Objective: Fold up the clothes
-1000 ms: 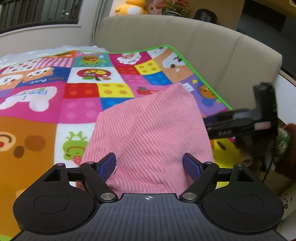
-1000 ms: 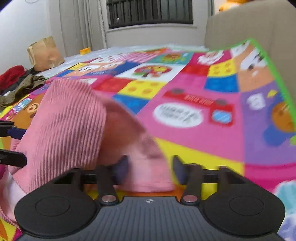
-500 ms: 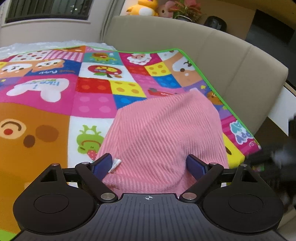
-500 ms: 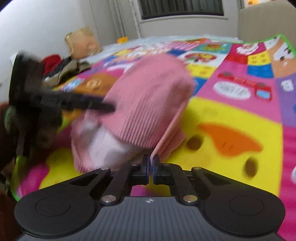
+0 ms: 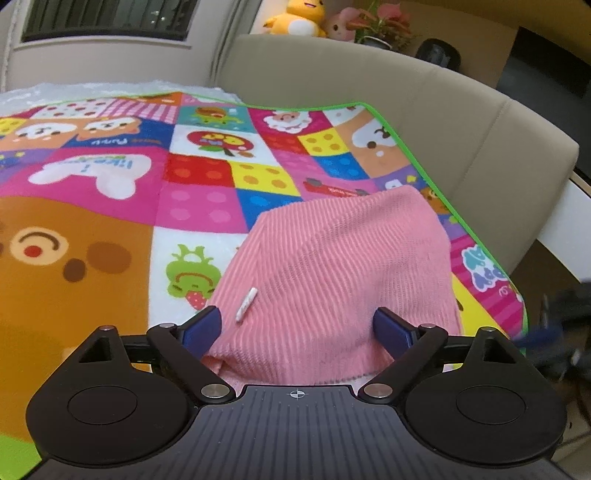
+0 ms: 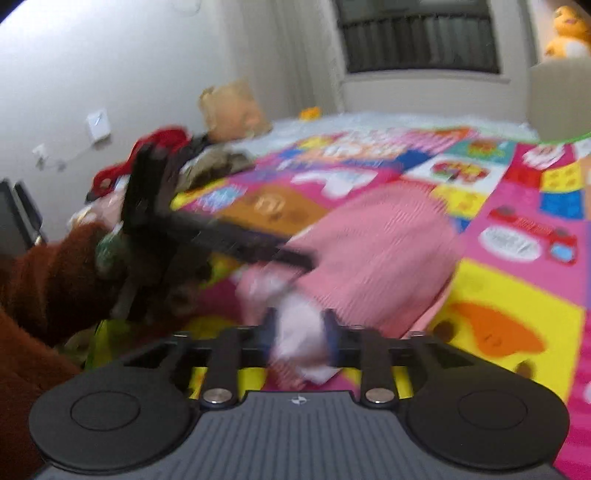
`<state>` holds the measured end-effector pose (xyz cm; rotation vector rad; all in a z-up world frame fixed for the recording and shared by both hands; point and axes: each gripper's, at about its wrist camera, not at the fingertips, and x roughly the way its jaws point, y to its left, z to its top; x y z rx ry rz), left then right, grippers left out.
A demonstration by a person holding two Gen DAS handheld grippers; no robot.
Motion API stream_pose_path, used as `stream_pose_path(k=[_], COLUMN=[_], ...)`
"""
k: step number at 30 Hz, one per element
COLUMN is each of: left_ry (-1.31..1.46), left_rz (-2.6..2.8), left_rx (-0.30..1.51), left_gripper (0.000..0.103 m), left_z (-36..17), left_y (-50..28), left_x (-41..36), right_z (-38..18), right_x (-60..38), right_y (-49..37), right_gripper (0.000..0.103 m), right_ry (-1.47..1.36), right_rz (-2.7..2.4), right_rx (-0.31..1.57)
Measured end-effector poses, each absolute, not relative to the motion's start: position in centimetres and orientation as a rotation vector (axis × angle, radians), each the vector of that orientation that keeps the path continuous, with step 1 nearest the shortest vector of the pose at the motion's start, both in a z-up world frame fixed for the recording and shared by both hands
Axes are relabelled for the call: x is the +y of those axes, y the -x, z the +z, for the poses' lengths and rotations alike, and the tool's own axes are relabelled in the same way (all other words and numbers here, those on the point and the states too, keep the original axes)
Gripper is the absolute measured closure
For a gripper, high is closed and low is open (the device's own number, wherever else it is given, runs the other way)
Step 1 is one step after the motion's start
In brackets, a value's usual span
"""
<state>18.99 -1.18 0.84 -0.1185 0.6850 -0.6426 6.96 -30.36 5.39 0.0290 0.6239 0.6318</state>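
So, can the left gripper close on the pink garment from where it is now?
Probably yes. The left gripper stands with its jaws wide apart, and the near edge of the pink garment bulges up between them on the play mat. Nothing else sits between the jaws.

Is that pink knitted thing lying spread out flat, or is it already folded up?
Folded, at least partly. The pink garment sits as a compact humped bundle on the play mat, with layered edges at its near end. How many folds, I cannot tell.

Home: sofa (image 5: 424, 122), cartoon playmat (image 5: 110, 177), plush toys (image 5: 295, 18).
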Motion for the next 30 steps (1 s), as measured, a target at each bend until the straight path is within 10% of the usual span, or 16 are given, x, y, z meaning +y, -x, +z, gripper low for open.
stream_pose_path(k=[7,18,30], left_ry=[0.159,0.069,0.018], left_rz=[-0.752,-0.773,-0.663], left_rx=[0.687,0.73,0.688], left_gripper=[0.01,0.021,0.023], left_z=[2.5,0.4,0.5], left_y=[-16.6,-20.0,-24.9], left_x=[0.2,-5.1,-8.3], right_z=[3.6,-0.8,1.3], right_x=[-35.8,-33.9,-32.1], right_y=[-10.7,-18.4,-21.4], right_gripper=[0.03,0.056,0.053], right_ry=[-0.34,-0.374,0.129], right_rz=[0.384,0.392,0.211], right_rx=[0.671,0.686,0.44])
